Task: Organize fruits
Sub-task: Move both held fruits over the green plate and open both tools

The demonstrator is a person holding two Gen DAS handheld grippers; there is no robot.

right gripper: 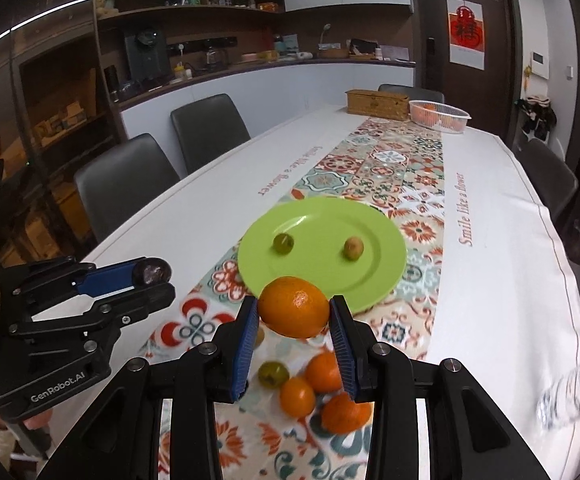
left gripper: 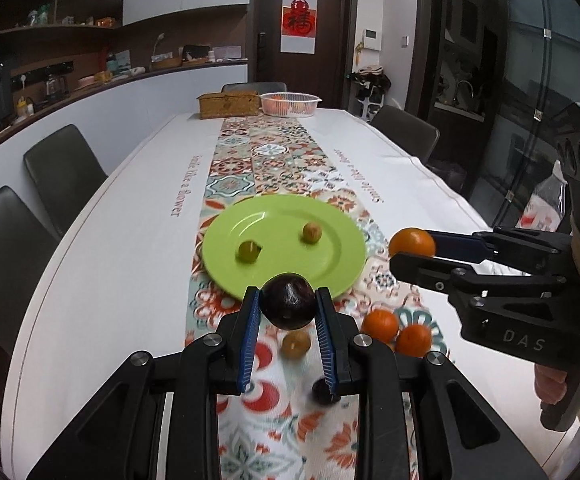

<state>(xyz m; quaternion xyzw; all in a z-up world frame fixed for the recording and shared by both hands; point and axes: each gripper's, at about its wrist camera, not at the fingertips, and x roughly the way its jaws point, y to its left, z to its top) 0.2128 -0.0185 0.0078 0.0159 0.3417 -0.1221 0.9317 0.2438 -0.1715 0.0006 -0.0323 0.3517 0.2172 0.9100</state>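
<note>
A long table (left gripper: 101,264) under a white cloth carries a patterned runner (left gripper: 277,152), on which sits the green plate (right gripper: 322,248) holding two small greenish fruits. Just short of the plate, the left gripper (left gripper: 287,300) is clamped on a dark plum (left gripper: 288,300) and the right gripper (right gripper: 294,308) on an orange (right gripper: 294,307). Only the right wrist view shows three loose oranges (right gripper: 298,396) nearer than the plate. Beyond the plate stand a white basket (left gripper: 290,103) and a wooden box (left gripper: 229,104).
</note>
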